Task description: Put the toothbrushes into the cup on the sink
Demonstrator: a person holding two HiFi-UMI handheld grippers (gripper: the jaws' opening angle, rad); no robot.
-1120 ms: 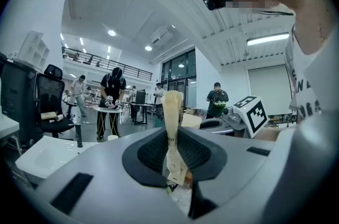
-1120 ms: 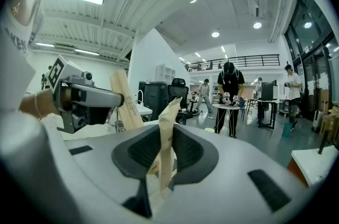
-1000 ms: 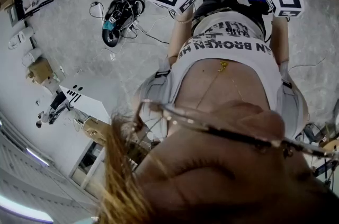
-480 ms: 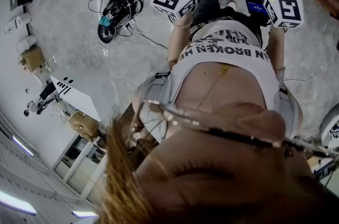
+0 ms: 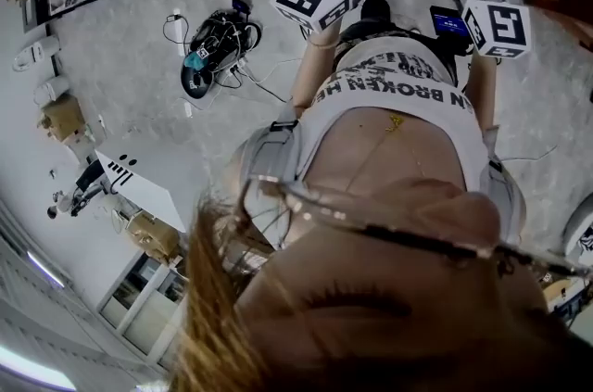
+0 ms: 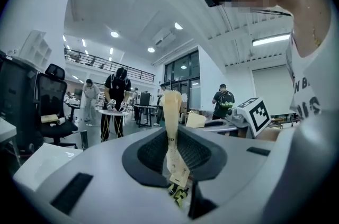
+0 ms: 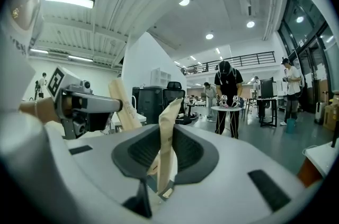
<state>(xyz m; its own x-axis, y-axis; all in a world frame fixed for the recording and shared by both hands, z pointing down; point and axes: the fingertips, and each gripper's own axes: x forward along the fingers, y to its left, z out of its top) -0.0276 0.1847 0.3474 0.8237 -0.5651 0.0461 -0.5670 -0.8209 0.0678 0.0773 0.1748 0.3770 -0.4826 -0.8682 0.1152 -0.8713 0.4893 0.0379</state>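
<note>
- Left gripper (image 6: 177, 180): jaws nearly closed, pinching the paper-sleeved left brush (image 6: 170, 127) upright.
- Right gripper (image 7: 159, 186): likewise clamped on the right brush (image 7: 165, 133).
- Cup, sink: in no view.
- Risk: sleeves pinched low may slip or tilt during carrying.
- Versus earlier frame: floor cables (image 5: 218, 47) shifted; grippers still held ahead.

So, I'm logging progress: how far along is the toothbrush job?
Done: nothing visible; no cup or sink in view. In hand: left gripper shut on a paper-wrapped toothbrush, right gripper shut on a second paper-wrapped toothbrush. Left: both into the cup.
</note>
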